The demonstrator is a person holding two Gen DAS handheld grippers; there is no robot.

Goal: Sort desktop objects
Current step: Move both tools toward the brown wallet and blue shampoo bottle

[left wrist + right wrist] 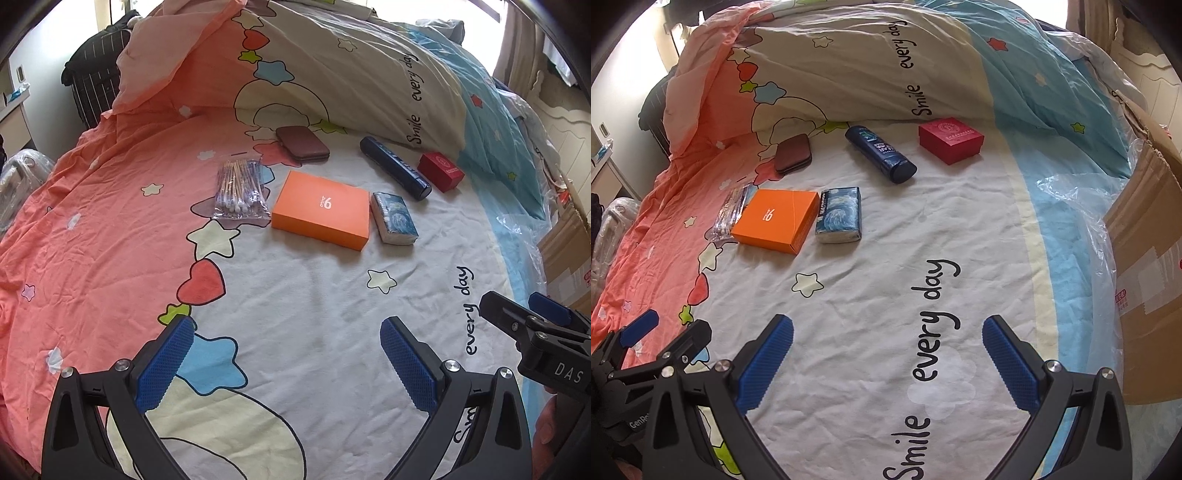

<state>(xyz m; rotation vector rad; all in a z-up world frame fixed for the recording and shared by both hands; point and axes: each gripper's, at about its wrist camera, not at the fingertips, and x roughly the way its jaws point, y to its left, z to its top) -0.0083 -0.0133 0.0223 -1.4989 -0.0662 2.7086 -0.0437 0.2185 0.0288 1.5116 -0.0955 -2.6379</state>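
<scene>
**Six items on the bed, both tongs wide and empty**

Bedroom, daylight from the far windows. Work surface is a bed (314, 295) under a cartoon sheet printed "Smile every day", with a folded duvet (351, 74) heaped behind the items and a cardboard box (1145, 240) at the bed's right edge.

Landmark: orange box (320, 209), lying flat near mid-bed.
- Bag of cotton swabs (242, 190) – just beside its left edge.
- Tissue pack (393, 218), blue swirl print – just beside its right edge.
- Brown case (302, 144) – behind it, close to the duvet fold.
- Dark blue bottle (395, 168) – behind and to the right, lying on its side.
- Red box (440, 171) – farther right, just beyond the bottle.

Left tongs (287, 365) – spread wide, nothing between the blue pads, hanging over bare sheet well short of the orange box. Right tongs (888, 363) – likewise wide and empty, over the printed lettering; they also show at the right edge of the left view.
</scene>
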